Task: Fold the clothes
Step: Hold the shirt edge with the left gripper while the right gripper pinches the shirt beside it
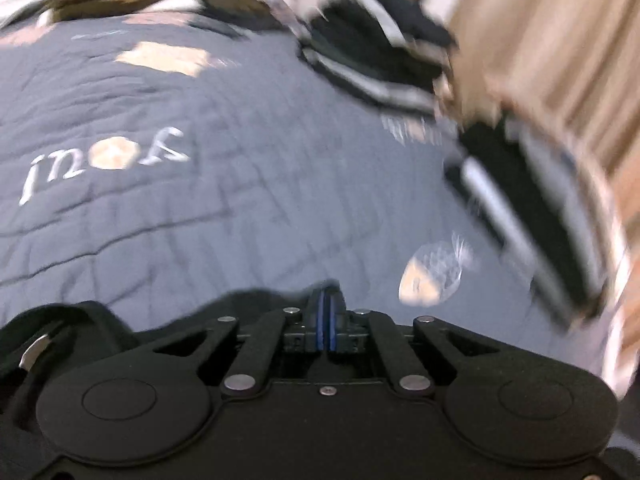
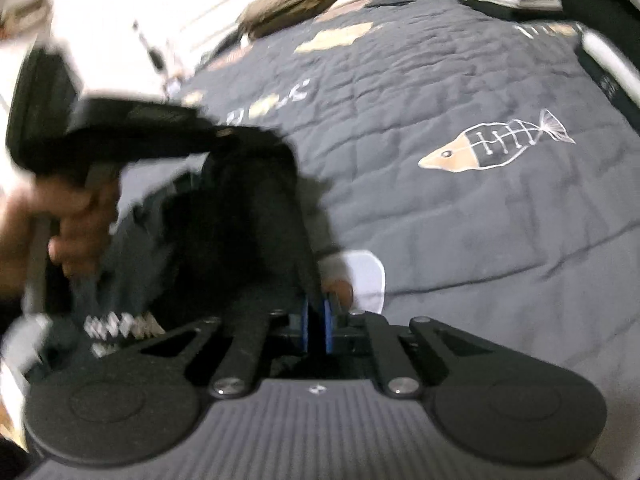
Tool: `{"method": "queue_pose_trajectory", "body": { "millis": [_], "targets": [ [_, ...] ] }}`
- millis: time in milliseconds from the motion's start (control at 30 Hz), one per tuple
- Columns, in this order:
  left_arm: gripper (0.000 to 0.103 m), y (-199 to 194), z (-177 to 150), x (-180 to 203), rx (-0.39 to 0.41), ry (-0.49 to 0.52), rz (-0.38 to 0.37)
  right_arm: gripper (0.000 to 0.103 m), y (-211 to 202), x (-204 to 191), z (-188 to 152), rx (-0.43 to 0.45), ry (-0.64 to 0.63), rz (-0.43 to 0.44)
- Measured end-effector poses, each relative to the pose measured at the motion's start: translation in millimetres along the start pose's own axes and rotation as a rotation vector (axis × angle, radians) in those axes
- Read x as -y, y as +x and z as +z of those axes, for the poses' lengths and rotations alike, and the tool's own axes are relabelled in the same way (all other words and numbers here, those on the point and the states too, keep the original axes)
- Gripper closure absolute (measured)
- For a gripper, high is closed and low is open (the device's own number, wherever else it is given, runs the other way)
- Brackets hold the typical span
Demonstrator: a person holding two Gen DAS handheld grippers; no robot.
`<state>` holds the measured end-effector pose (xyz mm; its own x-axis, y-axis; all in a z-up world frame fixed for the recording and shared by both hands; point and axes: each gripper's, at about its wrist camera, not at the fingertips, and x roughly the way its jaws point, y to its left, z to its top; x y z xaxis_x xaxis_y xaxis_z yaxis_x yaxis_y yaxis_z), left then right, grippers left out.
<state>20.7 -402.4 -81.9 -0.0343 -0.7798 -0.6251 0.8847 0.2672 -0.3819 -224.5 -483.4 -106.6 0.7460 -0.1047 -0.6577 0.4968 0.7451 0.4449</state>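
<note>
Grey quilted bedcover [image 1: 240,208] fills both views, printed with a fish-skeleton drawing [image 2: 498,146] and pale lettering, upside down and too distorted to read surely. Ahead and right of the left claw [image 1: 327,300], whose blue pads are pressed together on nothing visible, lie blurred dark clothes with white stripes [image 1: 376,56]. The right claw [image 2: 316,320] grips a dark garment [image 2: 240,208] between narrow pads; the cloth hangs up and left of it. A hand [image 2: 76,224] holds the other gripper beyond.
</note>
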Motion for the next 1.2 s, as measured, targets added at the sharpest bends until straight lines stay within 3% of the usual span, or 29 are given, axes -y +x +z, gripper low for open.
{"method": "queue_pose_trajectory", "body": {
  "millis": [100, 200, 300, 333, 367, 733, 800, 833, 900, 933, 1033, 1100, 1133, 1200],
  "targets": [
    [0.1, -5.4, -2.5, -14.5, -0.002, -0.05, 0.015, 0.096, -3.1, 6.4, 3.6, 0.005, 0.064, 0.012],
    [0.098, -10.6, -3.2, -22.1, -0.003, -0.074, 0.027, 0.096, 4.5, 8.6, -1.5, -0.031, 0.044, -0.029],
    [0.075, -16.3, 0.6, -14.8, 0.007, -0.044, 0.026, 0.096, 6.1, 2.2, -2.8, -0.039, -0.008, -0.055],
    [0.057, -12.6, 2.0, -7.0, -0.007, -0.017, 0.026, 0.096, 6.2, 0.7, -2.1, -0.041, -0.009, -0.06],
    [0.05, -8.3, 3.3, 1.3, -0.022, 0.012, 0.026, 0.096, 6.3, 0.4, -2.0, -0.044, -0.009, -0.063],
    [0.054, 79.6, 10.2, 14.5, -0.343, -0.051, 0.107, 0.095, 10.5, -15.3, -6.3, -0.061, -0.156, -0.114],
    [0.067, 95.6, 11.4, 16.7, -0.402, -0.063, 0.122, 0.095, 11.7, -18.6, -7.8, -0.064, -0.189, -0.124],
    [0.081, 95.3, 11.5, 17.7, -0.398, -0.049, 0.119, 0.095, 11.9, -19.1, -8.1, -0.065, -0.195, -0.126],
    [0.09, 93.0, 11.4, 19.6, -0.385, -0.018, 0.11, 0.095, 11.6, -16.8, -6.9, -0.067, -0.184, -0.119],
    [0.093, 86.9, 11.6, 18.9, -0.341, -0.024, 0.076, 0.095, 11.2, -14.9, -5.9, -0.067, -0.173, -0.114],
    [0.094, 55.1, 9.6, 8.5, -0.103, -0.078, -0.106, 0.095, 4.4, -7.6, -1.6, -0.034, -0.102, -0.086],
    [0.094, 40.7, 2.3, -1.8, 0.013, -0.126, -0.164, 0.095, -3.6, -4.7, 1.3, 0.01, -0.058, -0.057],
    [0.093, 39.8, -2.3, -11.4, 0.042, -0.183, -0.176, 0.096, -5.6, -4.7, 1.9, 0.014, -0.057, -0.056],
    [0.092, 51.3, -8.7, -26.9, -0.011, -0.28, -0.138, 0.096, -9.5, -5.0, 3.2, 0.019, -0.055, -0.058]
  ]
}}
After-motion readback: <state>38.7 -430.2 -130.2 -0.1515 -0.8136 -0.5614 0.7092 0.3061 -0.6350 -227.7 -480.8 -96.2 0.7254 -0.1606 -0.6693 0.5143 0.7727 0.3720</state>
